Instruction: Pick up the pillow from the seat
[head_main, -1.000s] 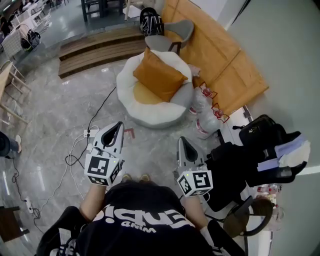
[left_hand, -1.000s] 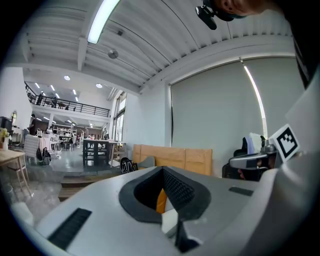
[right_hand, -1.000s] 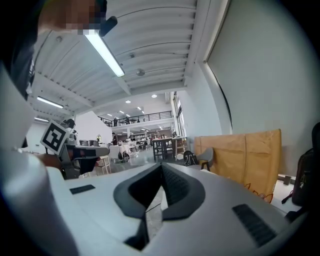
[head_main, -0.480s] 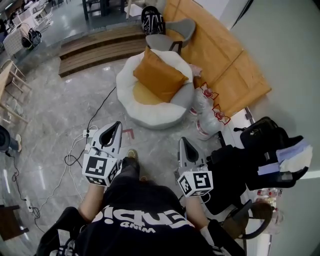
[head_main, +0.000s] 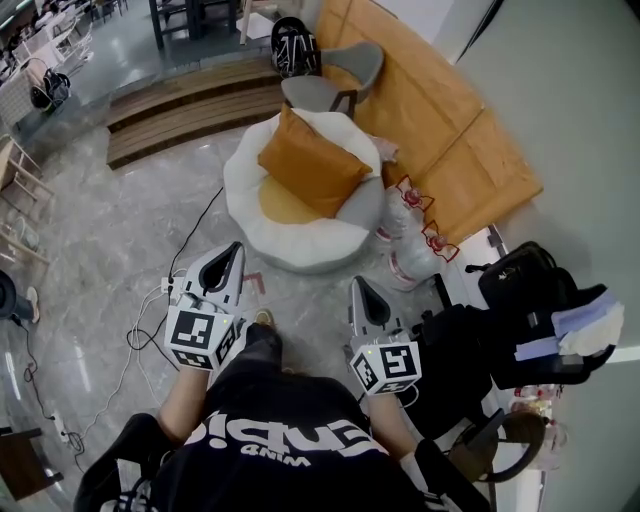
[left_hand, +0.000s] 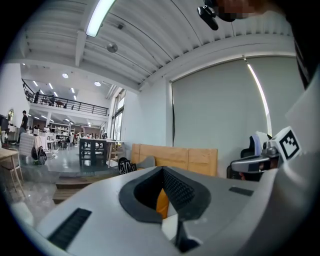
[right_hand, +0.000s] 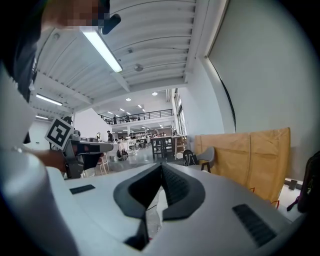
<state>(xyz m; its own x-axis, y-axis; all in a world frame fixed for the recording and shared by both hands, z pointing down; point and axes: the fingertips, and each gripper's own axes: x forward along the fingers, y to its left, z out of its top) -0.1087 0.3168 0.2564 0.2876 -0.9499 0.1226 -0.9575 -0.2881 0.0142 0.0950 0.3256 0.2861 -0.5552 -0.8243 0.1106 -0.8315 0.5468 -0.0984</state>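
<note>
Lying on seat (head_main: 300, 248): pillow (head_main: 312, 165) | bottles (head_main: 412, 262) beside | left gripper (head_main: 237, 250), right gripper (head_main: 357, 285): jaws closed, empty

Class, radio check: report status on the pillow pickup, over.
Left hand-held gripper and right hand-held gripper shut, empty. Orange pillow on white seat, untouched. Floor cable nearby.

Head cam steep down; gripper cams near-level, facing forward.
All share wood panels (head_main: 440, 120); left one probably catches pillow (head_main: 310, 165) too.

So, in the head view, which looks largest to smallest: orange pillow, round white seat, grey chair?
1. round white seat
2. orange pillow
3. grey chair
The chair stands farther from the camera, so its last place is unsure.
</note>
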